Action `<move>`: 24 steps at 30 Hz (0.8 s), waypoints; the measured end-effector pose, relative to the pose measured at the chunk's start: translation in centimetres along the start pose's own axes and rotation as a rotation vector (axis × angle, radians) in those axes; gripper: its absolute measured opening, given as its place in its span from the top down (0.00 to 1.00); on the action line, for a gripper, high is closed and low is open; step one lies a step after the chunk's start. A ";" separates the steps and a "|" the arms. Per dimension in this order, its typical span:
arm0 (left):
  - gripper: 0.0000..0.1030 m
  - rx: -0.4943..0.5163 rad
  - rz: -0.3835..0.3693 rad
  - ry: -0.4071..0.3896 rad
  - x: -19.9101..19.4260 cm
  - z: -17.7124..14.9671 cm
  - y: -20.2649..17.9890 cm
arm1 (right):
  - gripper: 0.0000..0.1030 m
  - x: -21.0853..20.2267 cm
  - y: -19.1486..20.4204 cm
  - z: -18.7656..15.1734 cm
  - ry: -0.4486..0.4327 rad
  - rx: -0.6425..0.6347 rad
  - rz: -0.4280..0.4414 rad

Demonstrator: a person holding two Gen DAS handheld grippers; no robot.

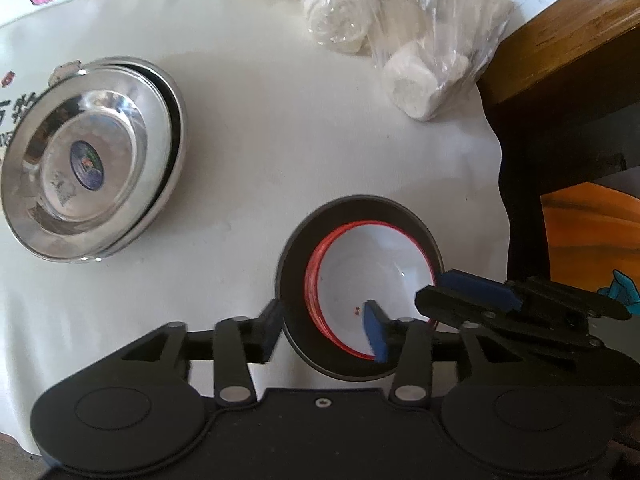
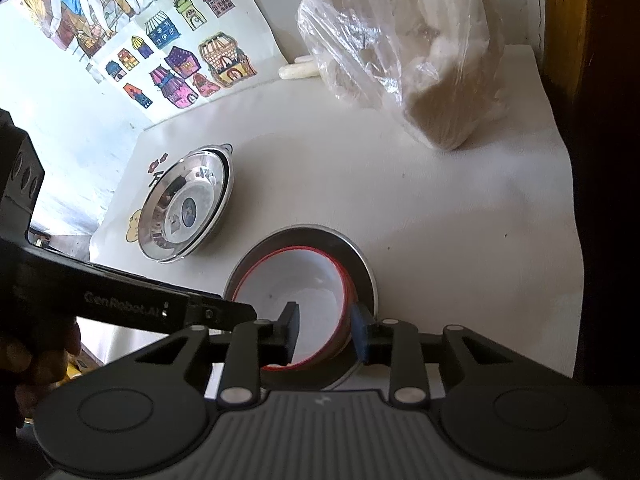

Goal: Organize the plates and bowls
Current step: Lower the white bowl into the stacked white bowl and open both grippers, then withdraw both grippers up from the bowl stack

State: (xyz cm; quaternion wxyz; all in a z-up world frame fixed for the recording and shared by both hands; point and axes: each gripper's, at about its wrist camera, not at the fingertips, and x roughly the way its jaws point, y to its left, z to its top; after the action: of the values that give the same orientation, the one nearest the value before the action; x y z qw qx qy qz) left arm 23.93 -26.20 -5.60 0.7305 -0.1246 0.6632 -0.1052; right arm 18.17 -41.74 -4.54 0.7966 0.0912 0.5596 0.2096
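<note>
left gripper released astride dark bowl rim | right gripper released astride red-rimmed bowl

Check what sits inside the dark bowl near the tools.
A white bowl with a red rim is nested inside the dark bowl. The white bowl looks empty apart from small red marks; the dark bowl's bottom is covered, so anything under it cannot be seen.
</note>
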 end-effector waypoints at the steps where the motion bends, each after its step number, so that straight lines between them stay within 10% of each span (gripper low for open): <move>1: 0.47 0.000 0.000 -0.006 -0.2 0.0 0.0 | 0.66 -0.2 0.0 -0.1 -0.005 -0.002 0.000; 14: 0.02 -0.050 0.026 -0.070 -1.7 -0.1 1.1 | 0.17 -2.0 -0.2 -0.2 -0.070 -0.009 -0.046; 24: 0.01 -0.088 0.021 -0.172 -2.3 -1.2 2.9 | 0.00 -2.6 -1.4 -0.5 -0.092 0.013 -0.069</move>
State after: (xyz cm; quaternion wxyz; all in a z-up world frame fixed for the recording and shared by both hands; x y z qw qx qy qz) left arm 22.43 -22.80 -4.42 0.7796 -0.1585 0.6032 -0.0572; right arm 17.27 -44.13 -3.05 0.8277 0.0865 0.5265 0.1739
